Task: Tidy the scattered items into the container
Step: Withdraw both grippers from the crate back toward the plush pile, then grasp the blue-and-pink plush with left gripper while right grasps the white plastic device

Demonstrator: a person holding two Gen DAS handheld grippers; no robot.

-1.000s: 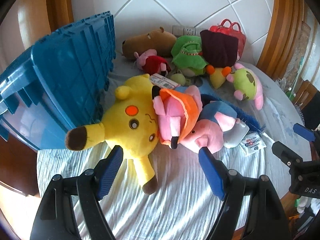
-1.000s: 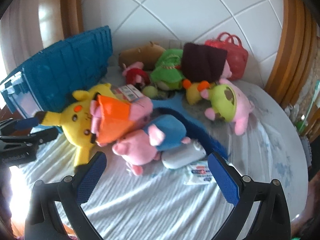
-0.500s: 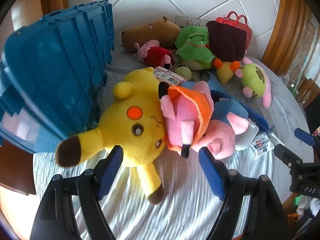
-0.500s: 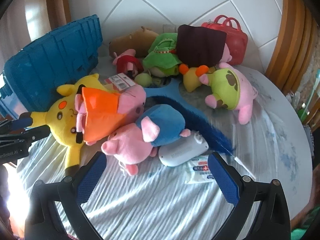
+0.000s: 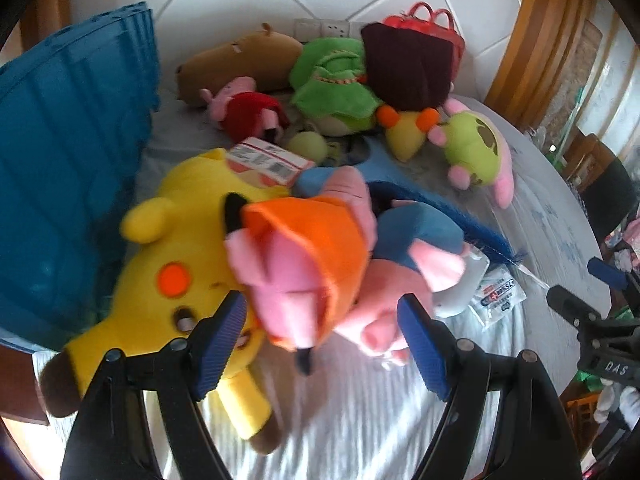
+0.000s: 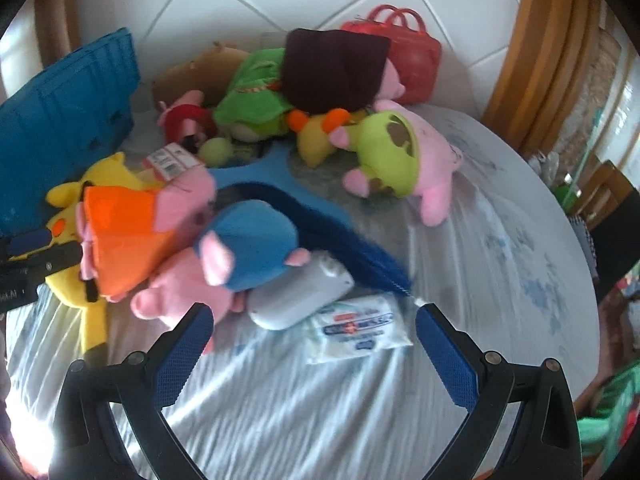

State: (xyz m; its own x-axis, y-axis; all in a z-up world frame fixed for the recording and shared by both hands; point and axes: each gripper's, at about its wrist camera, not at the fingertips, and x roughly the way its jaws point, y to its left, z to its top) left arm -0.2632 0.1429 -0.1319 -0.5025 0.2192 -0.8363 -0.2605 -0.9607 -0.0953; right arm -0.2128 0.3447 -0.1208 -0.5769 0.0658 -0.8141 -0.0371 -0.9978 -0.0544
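On the cloth-covered round table [image 6: 500,208], your left gripper [image 5: 320,340] hangs with jaws spread, pinching nothing, over the pink plush in an orange hood [image 5: 304,256], which lies against the yellow plush [image 5: 180,240]. Your right gripper [image 6: 316,352] is spread too, empty, above a grey device [image 6: 300,292] and a wipes packet [image 6: 356,330]. The blue container [image 5: 64,152] stands at the table's left edge, just beside the yellow plush, with more toys heaped by the wall.

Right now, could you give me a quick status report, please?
Both hand-held grippers open, empty. Left nears orange-dressed pink plush pig. Blue plastic crate beside. Nothing blocking.
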